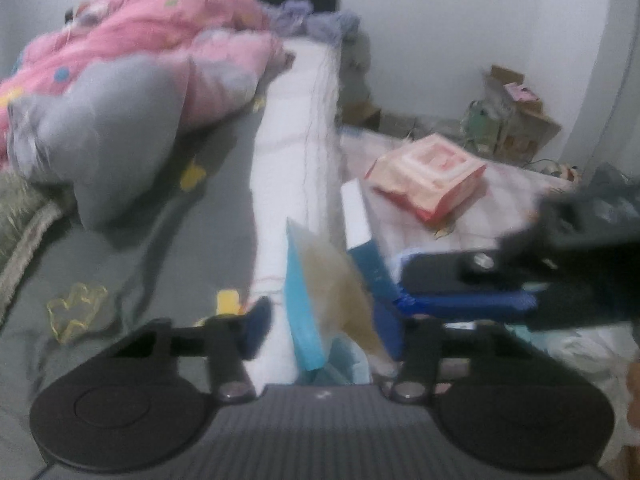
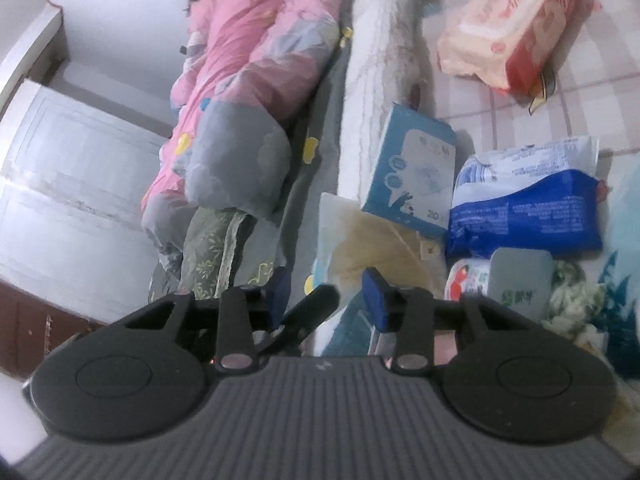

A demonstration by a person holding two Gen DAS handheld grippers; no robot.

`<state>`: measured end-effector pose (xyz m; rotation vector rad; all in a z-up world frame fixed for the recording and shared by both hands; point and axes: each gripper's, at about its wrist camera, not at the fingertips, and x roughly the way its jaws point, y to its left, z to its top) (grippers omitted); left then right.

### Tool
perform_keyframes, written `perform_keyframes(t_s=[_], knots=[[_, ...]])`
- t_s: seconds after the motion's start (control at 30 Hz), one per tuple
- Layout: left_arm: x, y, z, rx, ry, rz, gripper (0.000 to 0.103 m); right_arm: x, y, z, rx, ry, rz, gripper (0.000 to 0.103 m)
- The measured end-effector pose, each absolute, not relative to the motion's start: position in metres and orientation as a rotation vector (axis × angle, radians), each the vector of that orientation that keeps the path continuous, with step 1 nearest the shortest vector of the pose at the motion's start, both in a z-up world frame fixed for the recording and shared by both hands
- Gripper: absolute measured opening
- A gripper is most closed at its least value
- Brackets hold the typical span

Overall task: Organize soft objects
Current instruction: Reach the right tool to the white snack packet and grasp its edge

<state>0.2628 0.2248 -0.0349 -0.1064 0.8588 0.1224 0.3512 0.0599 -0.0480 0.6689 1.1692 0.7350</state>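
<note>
A soft pack (image 1: 320,300) in light blue and beige leans against the white mattress edge (image 1: 296,152). It stands between the fingers of my left gripper (image 1: 324,324). A strip of white shows between the left pad and the pack, so the jaws stand open around it. In the right wrist view the same pack (image 2: 372,240) lies just ahead of my right gripper (image 2: 327,298), which is open with nothing pressed between its pads. The left gripper's black finger (image 2: 310,310) pokes in between them. From the right edge of the left wrist view, the right gripper (image 1: 472,280) reaches in over the blue packs.
On the tiled floor lie a blue box-shaped pack (image 2: 416,168), a blue-and-white bag (image 2: 528,200), a grey-green pouch (image 2: 520,280) and a red-and-cream tissue pack (image 2: 508,24). A pink quilt (image 1: 132,32) and a grey pillow (image 1: 116,128) lie on the bed. Cardboard boxes (image 1: 516,120) stand by the wall.
</note>
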Motion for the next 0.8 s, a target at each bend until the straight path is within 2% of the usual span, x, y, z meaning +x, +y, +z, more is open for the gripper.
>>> perform_keyframes(t_s=[0.03,0.07,0.17,0.53,0.7,0.8], knots=[[0.265,0.227,-0.038,-0.125,0.867,0.123,0.032,0.35,0.057,-0.051,0.668,1.171,0.737,0.039],[0.266,0.228,-0.04,-0.134,0.871,0.128,0.024,0.349,0.056,-0.053,0.664,1.17,0.739,0.039],[0.262,0.229,-0.039,-0.15,0.838,0.106,0.017,0.342,0.043,-0.051,0.653,1.148,0.739,0.039],[0.2,0.163,0.02,0.097,0.627,-0.04,0.014,0.305,-0.032,-0.007,0.729,1.003,0.701,0.039],[0.143,0.115,0.014,0.294,0.563,-0.165,0.014,0.269,-0.065,0.007,0.668,0.974,0.672,0.04],[0.114,0.094,-0.002,0.339,0.589,-0.259,0.014,0.245,-0.079,0.002,0.624,0.989,0.654,0.04]])
